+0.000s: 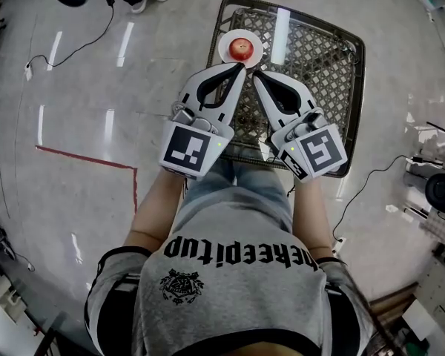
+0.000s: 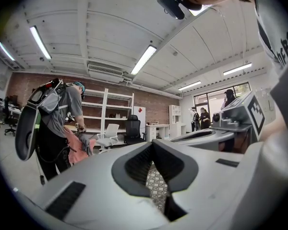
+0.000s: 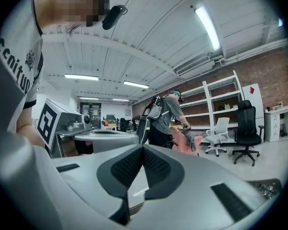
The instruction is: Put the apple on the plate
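Note:
A red apple [image 1: 241,47] lies on a small white plate [image 1: 227,41] at the far left corner of the metal lattice table [image 1: 326,58]. My left gripper [image 1: 239,67] hovers just short of the plate, its tips meeting with nothing between them. Beside it, my right gripper [image 1: 256,75] is likewise shut and empty. Both point almost level, away from me. In the left gripper view the left gripper [image 2: 152,143] shows closed pads with a strip of the lattice below. In the right gripper view the right gripper [image 3: 143,146] also has its pads together. Neither gripper view shows the apple.
The table stands on a glossy grey floor with a red tape line [image 1: 89,159] at left and cables [image 1: 74,54] around. Ahead, a person with a backpack [image 2: 53,123] stands by shelves [image 2: 113,111] and office chairs [image 3: 245,128].

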